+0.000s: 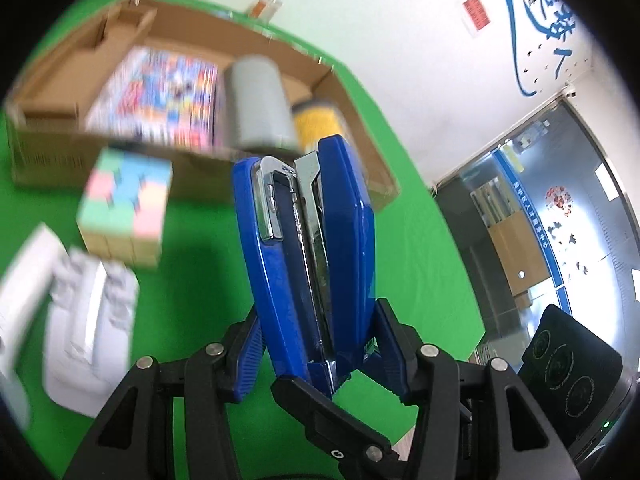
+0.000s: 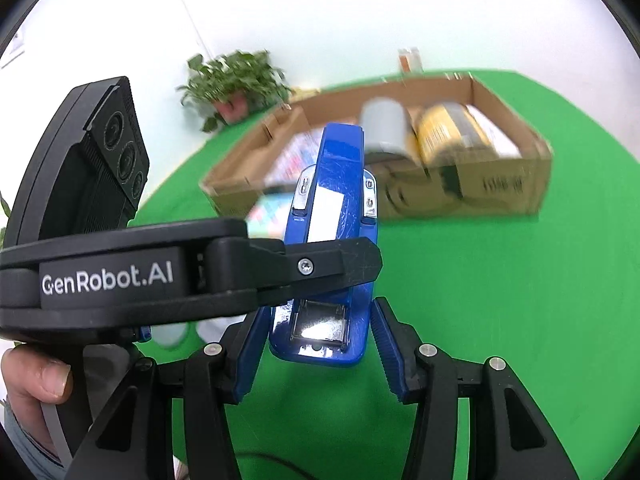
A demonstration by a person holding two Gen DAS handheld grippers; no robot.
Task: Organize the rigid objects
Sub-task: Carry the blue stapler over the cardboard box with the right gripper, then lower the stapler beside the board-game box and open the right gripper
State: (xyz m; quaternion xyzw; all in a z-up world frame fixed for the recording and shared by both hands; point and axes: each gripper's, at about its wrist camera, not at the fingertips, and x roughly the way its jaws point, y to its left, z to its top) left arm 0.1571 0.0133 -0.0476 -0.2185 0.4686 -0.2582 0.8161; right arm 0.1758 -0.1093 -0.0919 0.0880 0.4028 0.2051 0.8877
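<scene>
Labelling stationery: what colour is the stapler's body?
Blue, with chrome metal parts: stapler, best in the left wrist view.

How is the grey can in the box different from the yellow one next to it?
The grey can looks plain, with no label; the yellow can has a yellow printed wrap. From the left wrist camera the grey can looks bigger and nearer, partly hiding the yellow can. Both lie in the cardboard box.

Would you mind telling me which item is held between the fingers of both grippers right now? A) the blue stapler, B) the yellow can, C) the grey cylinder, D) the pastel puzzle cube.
A: the blue stapler stands between the blue pads of the left gripper, and the right wrist view shows it between the right gripper fingers too, in front of the cardboard box.
</scene>
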